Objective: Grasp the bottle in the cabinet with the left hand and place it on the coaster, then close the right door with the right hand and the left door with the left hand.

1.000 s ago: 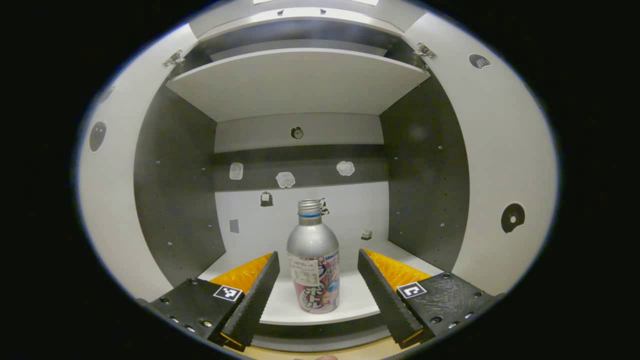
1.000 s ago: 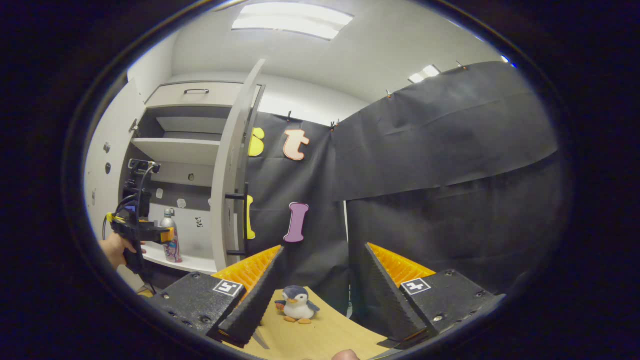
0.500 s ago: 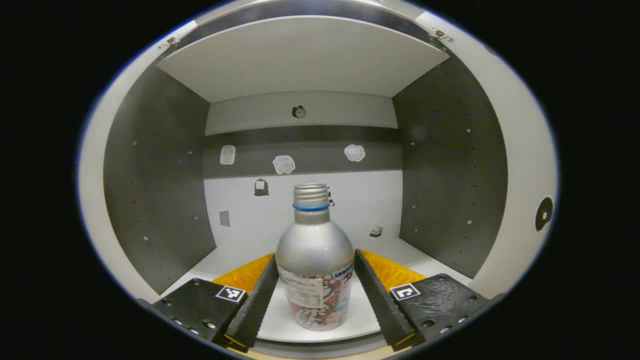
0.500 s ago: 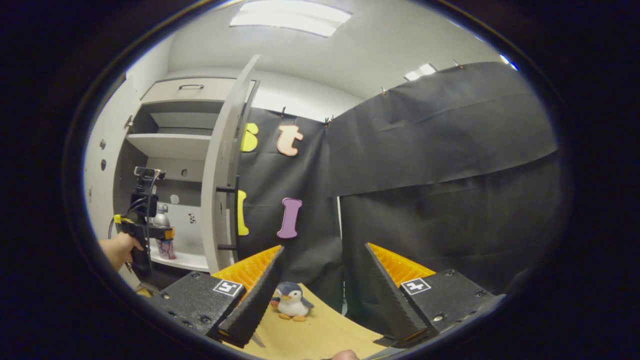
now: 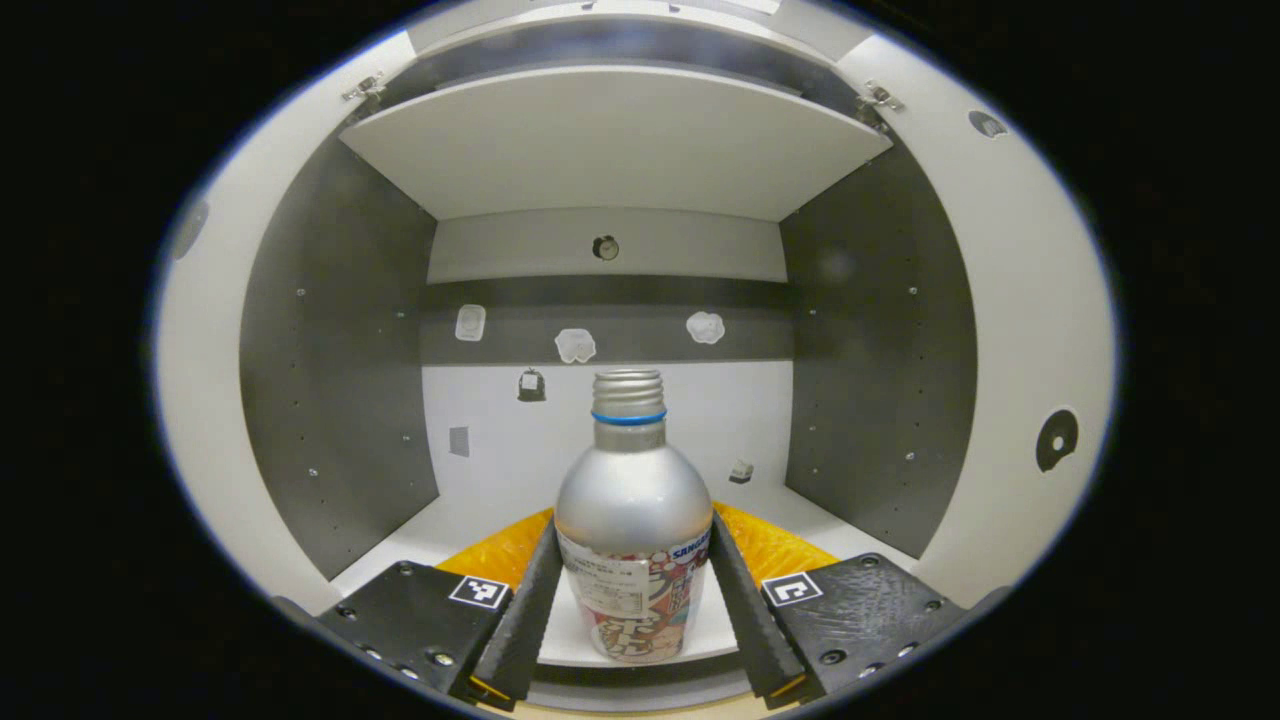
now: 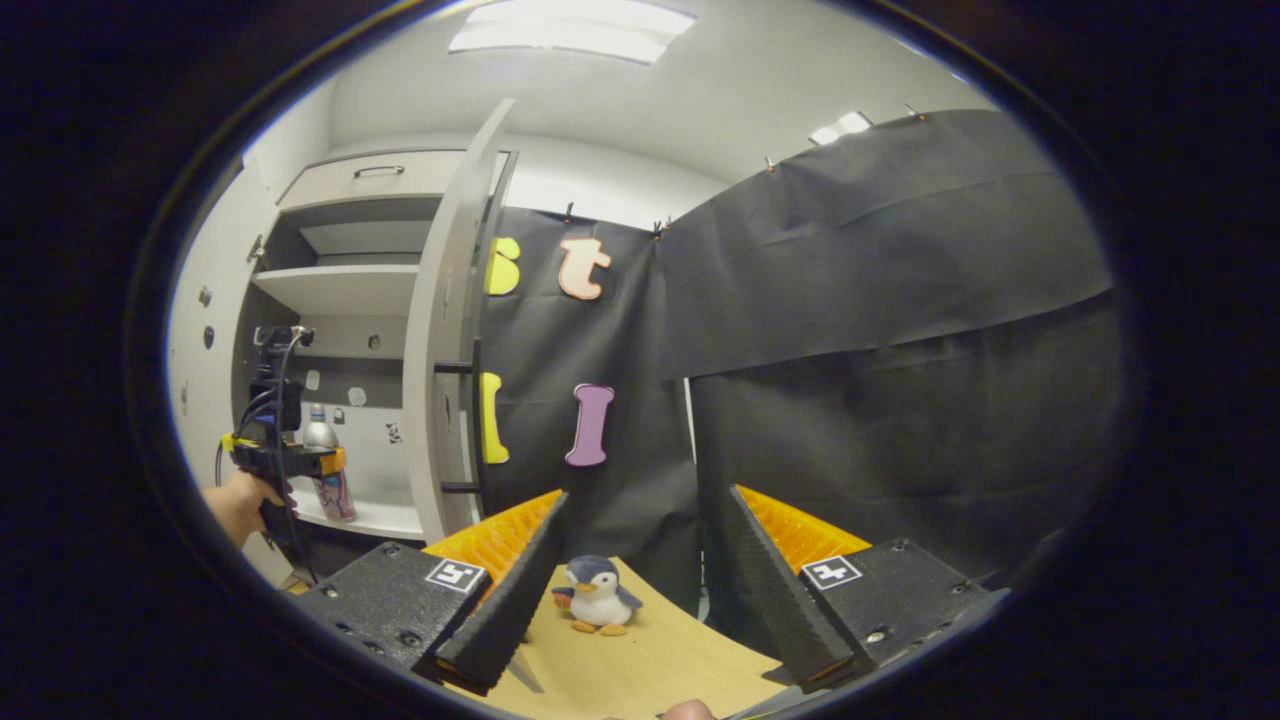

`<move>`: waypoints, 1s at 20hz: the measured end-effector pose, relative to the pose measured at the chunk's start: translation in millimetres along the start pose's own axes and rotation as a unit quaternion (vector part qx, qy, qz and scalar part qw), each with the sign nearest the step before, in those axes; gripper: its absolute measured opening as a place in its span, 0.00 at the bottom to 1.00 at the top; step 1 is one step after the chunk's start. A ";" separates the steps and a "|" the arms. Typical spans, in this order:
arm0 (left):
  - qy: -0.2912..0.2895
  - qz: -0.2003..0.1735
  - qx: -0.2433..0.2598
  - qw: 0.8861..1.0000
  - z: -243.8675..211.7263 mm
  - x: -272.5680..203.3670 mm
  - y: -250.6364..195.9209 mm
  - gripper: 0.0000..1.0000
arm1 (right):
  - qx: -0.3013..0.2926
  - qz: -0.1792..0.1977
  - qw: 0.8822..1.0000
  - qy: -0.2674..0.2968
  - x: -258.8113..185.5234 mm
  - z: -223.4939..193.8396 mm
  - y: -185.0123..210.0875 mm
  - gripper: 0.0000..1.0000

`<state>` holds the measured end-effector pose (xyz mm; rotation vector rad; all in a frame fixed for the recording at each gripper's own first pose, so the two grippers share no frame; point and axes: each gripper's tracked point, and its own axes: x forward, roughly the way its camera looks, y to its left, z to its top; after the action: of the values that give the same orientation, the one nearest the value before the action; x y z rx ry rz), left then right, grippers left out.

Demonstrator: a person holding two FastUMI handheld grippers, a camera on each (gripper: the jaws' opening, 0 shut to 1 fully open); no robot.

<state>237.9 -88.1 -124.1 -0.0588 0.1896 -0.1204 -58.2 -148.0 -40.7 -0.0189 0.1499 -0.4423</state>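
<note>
A silver bottle [image 5: 632, 480] with a printed label and a blue neck ring stands upright on the lower cabinet shelf [image 5: 470, 520]. My left gripper [image 5: 632, 525] is shut on it, both fingers pressing the label's sides. In the right gripper view the bottle [image 6: 322, 440] shows far left inside the cabinet, with the left gripper [image 6: 330, 463] on it and a hand [image 6: 235, 505] holding that gripper. The right door [image 6: 440, 340] stands open, edge-on, with a black handle [image 6: 470, 430]. My right gripper [image 6: 647, 495] is open over a wooden table [image 6: 640, 660], holding nothing.
The left door [image 5: 200, 400] and right door [image 5: 1020, 330] flank the cabinet opening, with an upper shelf [image 5: 610, 150] above the bottle. Small stickers dot the back wall [image 5: 600, 410]. A penguin toy [image 6: 598, 596] sits on the table ahead of my right gripper.
My left gripper moved in around the bottle and its fingers closed onto the bottle's sides. The right gripper stayed open and shifted only slightly.
</note>
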 end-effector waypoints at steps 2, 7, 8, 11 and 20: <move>-0.003 0.001 0.008 1.000 -0.9 -14.6 -1.5 0.81 | 0.005 0.013 1.000 0.002 -0.1 -1.4 4.7 0.99; -0.015 -0.002 0.013 1.000 -3.1 -52.9 -6.0 0.81 | -0.002 0.037 0.999 0.031 1.0 -16.7 14.2 1.00; -0.016 -0.001 0.010 1.000 -4.4 -59.4 -5.7 0.77 | -0.001 0.045 0.998 0.032 0.2 -16.1 17.4 1.00; -0.016 -0.001 0.005 1.000 -12.0 -79.0 -5.2 0.77 | 0.000 0.062 0.998 0.034 1.5 -18.3 23.6 0.98; -0.027 -0.004 0.011 1.000 -34.7 -137.8 -10.0 0.77 | -0.011 0.118 0.993 0.029 1.6 -18.6 56.0 0.98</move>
<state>95.7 -82.4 -131.9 -0.0401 0.1341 -0.1287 -35.6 -97.8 -62.2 -0.0093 0.2108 -0.2054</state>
